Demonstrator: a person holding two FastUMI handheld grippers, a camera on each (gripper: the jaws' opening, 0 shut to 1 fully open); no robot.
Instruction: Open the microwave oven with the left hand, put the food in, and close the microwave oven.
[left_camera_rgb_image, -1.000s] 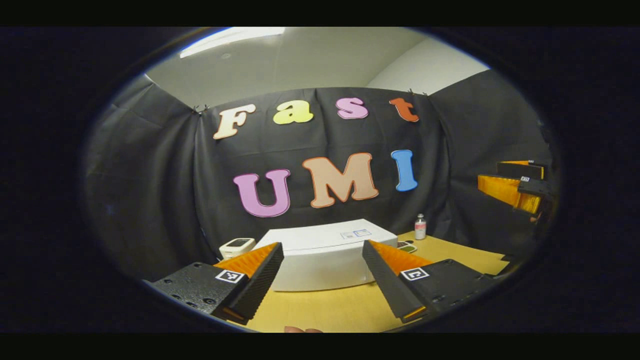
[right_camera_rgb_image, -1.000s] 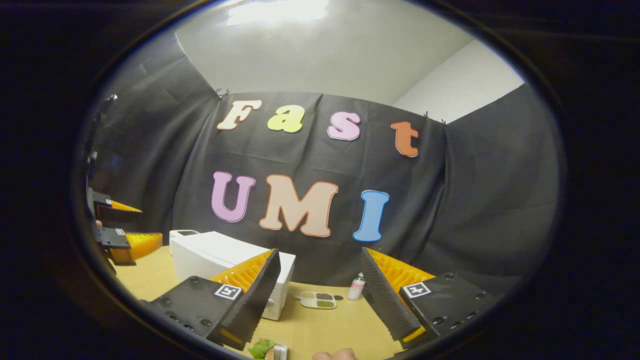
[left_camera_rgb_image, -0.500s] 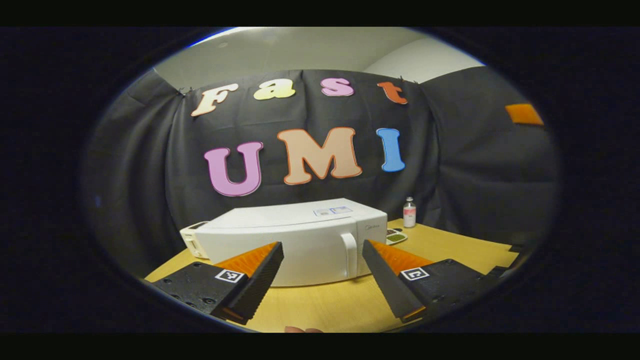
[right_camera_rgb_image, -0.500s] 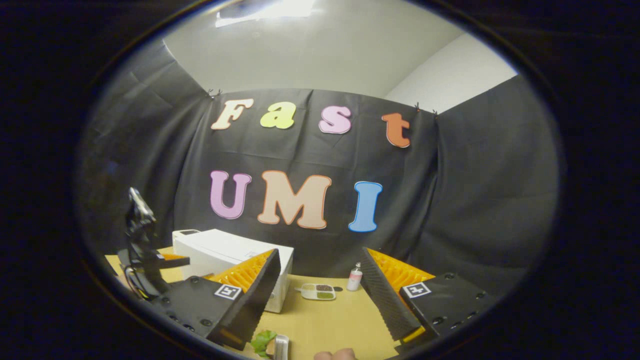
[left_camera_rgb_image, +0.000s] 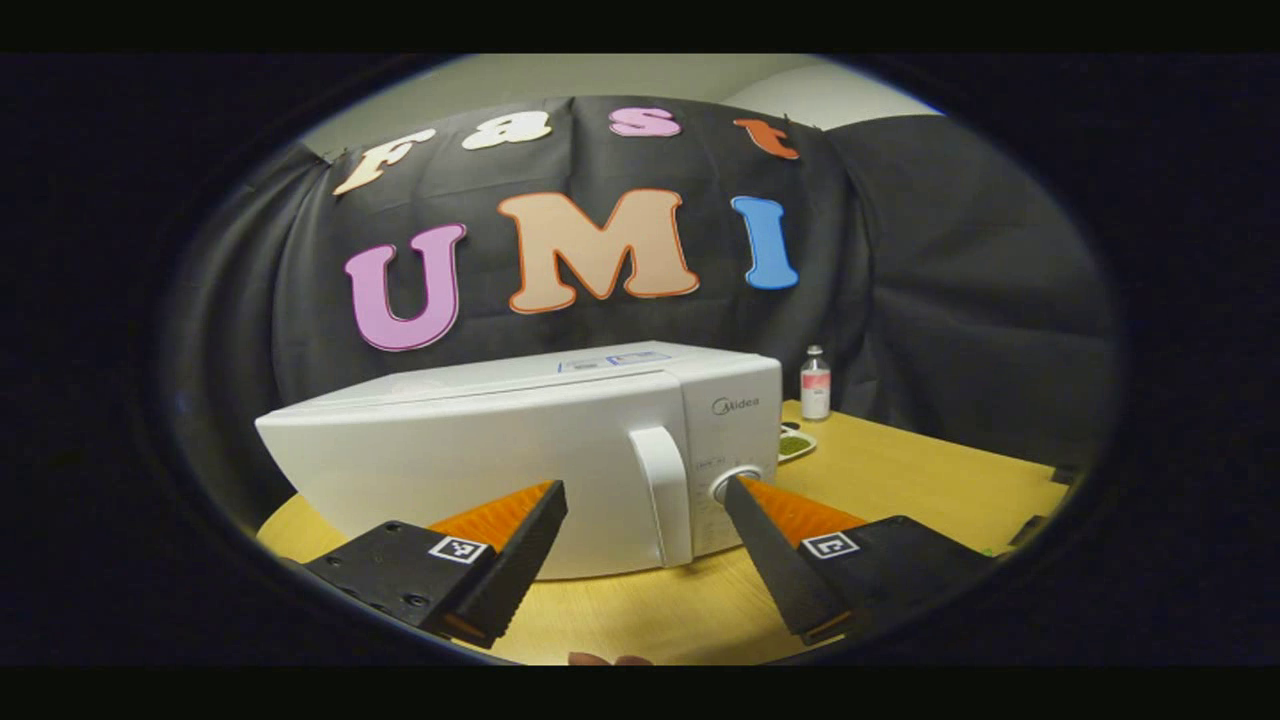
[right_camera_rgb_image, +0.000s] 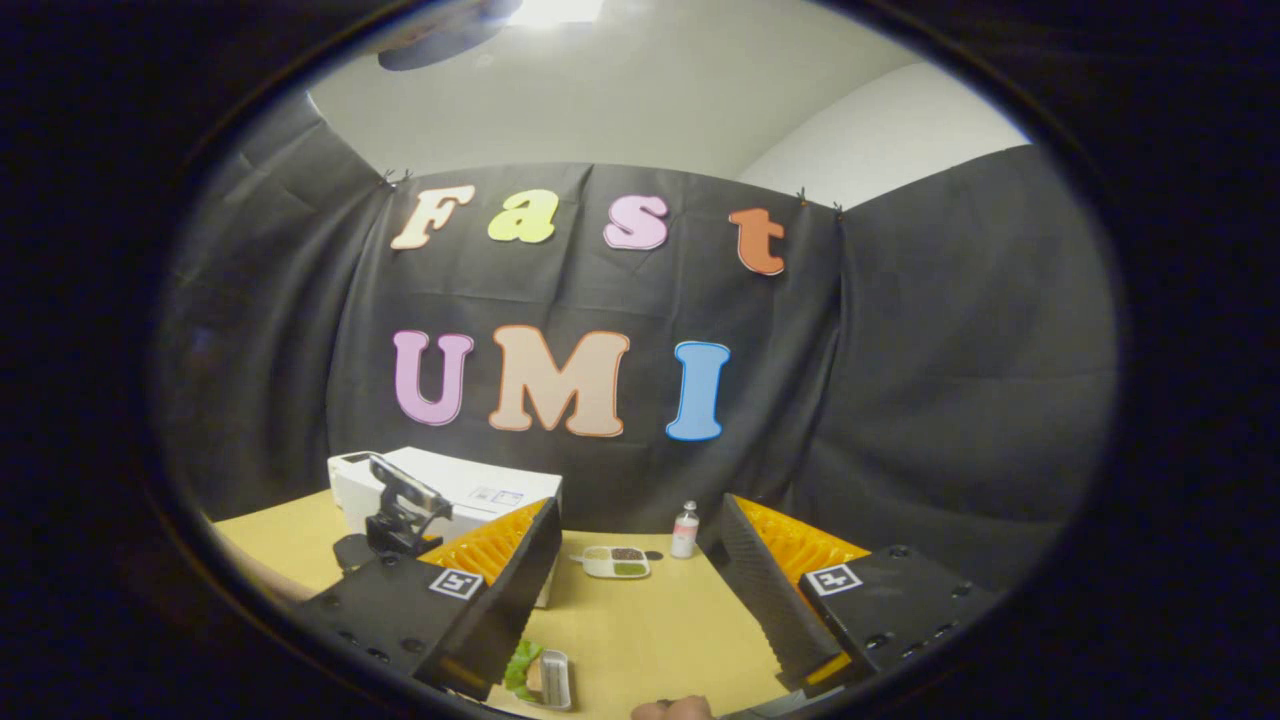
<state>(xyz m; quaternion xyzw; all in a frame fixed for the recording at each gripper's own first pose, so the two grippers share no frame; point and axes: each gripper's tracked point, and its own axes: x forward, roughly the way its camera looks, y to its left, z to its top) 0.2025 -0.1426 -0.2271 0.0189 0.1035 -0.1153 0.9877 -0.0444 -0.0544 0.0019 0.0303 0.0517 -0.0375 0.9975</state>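
A: Facing the microwave oven head-on, the left gripper hangs in front of its closed door with both fingers spread wide and nothing between them.

B: Why that spot?

A: The vertical door handle sits right in the gap between the fingers, so I'd judge the approach is lined up for a pull on it. No contact yet.

B: And the food?

A: Low in the right gripper view, a small item with green leaf, the food, lies on the wooden table just ahead of the right gripper, which is also spread apart and empty. Probably waiting until the door is open.

B: Anything else around?

A: A divided tray and a small bottle stand near the back wall, beside the oven.
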